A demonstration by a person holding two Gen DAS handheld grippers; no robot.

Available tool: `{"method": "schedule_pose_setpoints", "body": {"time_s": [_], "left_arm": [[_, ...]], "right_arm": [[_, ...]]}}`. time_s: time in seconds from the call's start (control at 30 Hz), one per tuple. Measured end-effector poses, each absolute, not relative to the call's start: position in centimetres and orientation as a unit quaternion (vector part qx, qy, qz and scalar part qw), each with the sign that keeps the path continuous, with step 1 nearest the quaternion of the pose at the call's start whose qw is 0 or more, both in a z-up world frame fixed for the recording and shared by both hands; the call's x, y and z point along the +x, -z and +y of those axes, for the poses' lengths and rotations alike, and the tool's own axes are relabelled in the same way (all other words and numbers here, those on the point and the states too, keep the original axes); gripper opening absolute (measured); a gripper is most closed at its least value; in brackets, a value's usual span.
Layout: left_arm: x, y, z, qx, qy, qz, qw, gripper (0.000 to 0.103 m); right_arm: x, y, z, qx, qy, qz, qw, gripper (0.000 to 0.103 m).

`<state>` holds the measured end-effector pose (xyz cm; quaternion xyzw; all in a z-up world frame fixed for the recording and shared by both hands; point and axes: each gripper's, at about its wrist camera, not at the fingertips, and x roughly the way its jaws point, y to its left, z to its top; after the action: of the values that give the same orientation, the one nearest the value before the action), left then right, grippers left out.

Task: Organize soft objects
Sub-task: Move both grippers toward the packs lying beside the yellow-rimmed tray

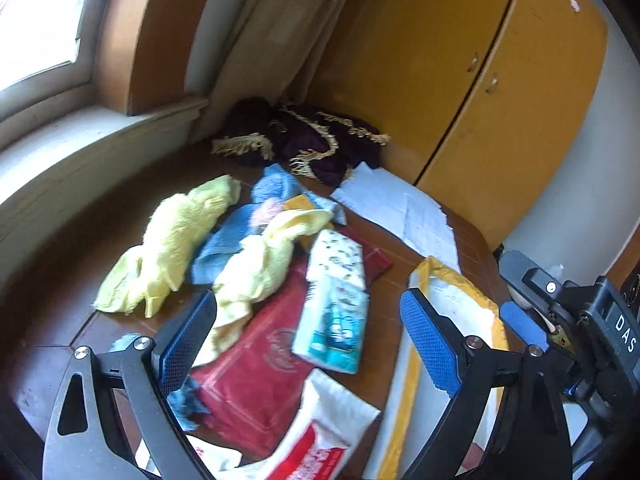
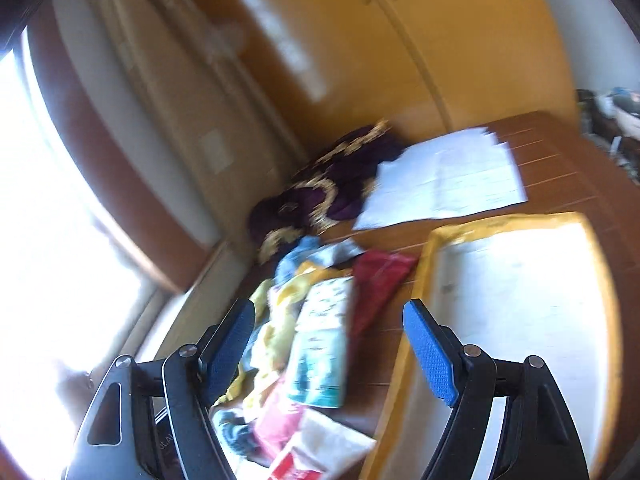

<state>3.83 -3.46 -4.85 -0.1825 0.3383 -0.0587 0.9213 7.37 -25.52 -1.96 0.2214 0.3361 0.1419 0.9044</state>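
— Leftmost, what is listed on the bench (image 1: 72,240)?
— Item one: yellow fluffy cloth (image 1: 168,248), crumpled. Beside it, touching: blue cloth (image 1: 224,240), then a second yellow cloth (image 1: 260,264) draped over a red packet (image 1: 256,376).

— Centre?
— Tissue pack (image 1: 336,300), patterned, lying on the red packet. White-and-red bag (image 1: 320,440) at the near edge. Behind, against the yellow cupboard (image 1: 480,80): dark purple fringed cloth (image 1: 304,140).

— Right side?
— Loose papers (image 1: 404,208), and a yellow-rimmed white tray (image 2: 520,300), nothing in it.

— The tools?
— Left tool (image 1: 308,344): spread wide, holding nothing, above the pile. Right tool (image 2: 328,344): likewise spread, holding nothing, between pile and tray.
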Motion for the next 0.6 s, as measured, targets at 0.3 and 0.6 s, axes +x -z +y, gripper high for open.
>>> {"method": "schedule_pose_setpoints", "body": {"time_s": [0.3,0.6], "left_arm": [[3.0,5.4,1.8,-0.191,0.008,0.352,0.916,0.094],[2.5,6.3,-0.7,-0.153,0.075,0.386,0.907,0.094]], "right_arm": [[8.3,5.1,-21.8,0.171,-0.087,0.380,0.905,0.080],[7.4,5.5,-27.1,0.193,-0.048,0.385,0.901,0.080]]}}
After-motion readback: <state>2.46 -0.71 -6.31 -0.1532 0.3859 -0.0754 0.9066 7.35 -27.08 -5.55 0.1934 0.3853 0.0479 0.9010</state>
